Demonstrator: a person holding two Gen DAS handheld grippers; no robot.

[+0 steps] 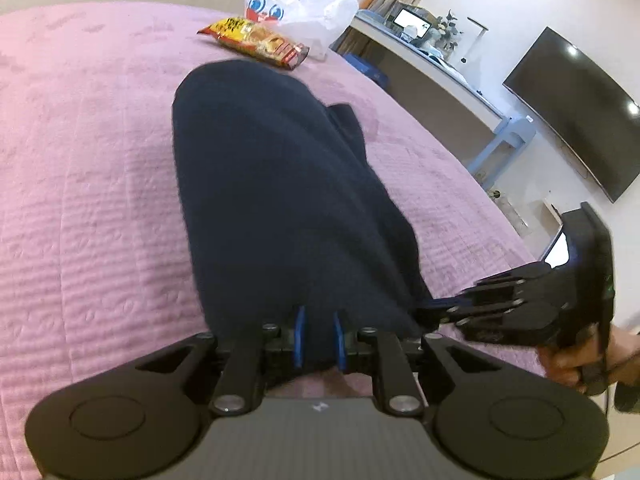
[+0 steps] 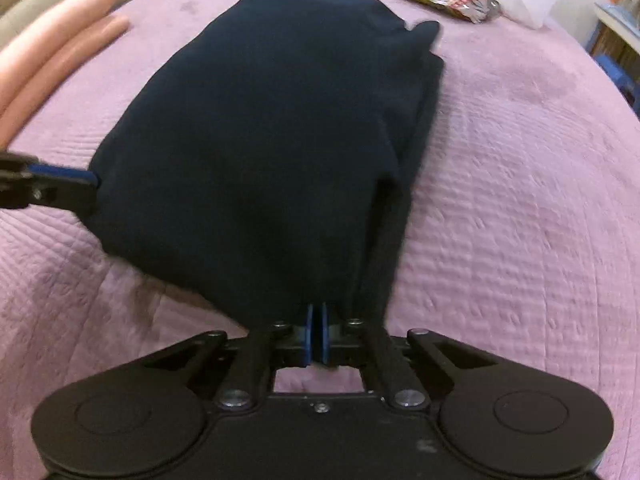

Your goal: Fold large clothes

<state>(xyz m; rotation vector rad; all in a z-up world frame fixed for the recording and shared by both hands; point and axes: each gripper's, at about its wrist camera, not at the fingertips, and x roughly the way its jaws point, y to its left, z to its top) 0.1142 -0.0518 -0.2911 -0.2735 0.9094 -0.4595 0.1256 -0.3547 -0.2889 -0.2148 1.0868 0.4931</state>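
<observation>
- Blue pads of the left gripper (image 1: 319,334) sit nearest the left wrist camera, a narrow gap apart, with the near edge of the dark garment (image 1: 272,184) between them; they look clamped on the cloth.
- From the right wrist view, the right gripper (image 2: 318,330) has its blue pads pressed together, pinching the garment's near corner.
- Folded into a long dark navy bundle, the garment lies on the pink bedspread (image 1: 88,184), running away from both cameras toward the far edge of the bed.
- Along the garment's right side, in the right wrist view, stacked layers of folded cloth show as an edge.
- In the left wrist view the right gripper comes in from the right, its fingers meeting the garment's near right corner; a hand (image 1: 576,360) holds its handle.
- In the right wrist view the left gripper (image 2: 86,178) enters from the left edge, its blue pad touching the garment's left side.
- Beyond the garment's far end a snack packet (image 1: 256,42) lies on the bedspread, apart from the cloth.
- Just behind the packet stands a white plastic bag (image 1: 304,4) printed with cartoon eyes.
- Two pink pillows (image 2: 60,40) lie at the far left of the bed, well apart from the garment.
- Off the bed to the right are a long desk (image 1: 432,68) and a dark TV (image 1: 576,112) on the wall.
</observation>
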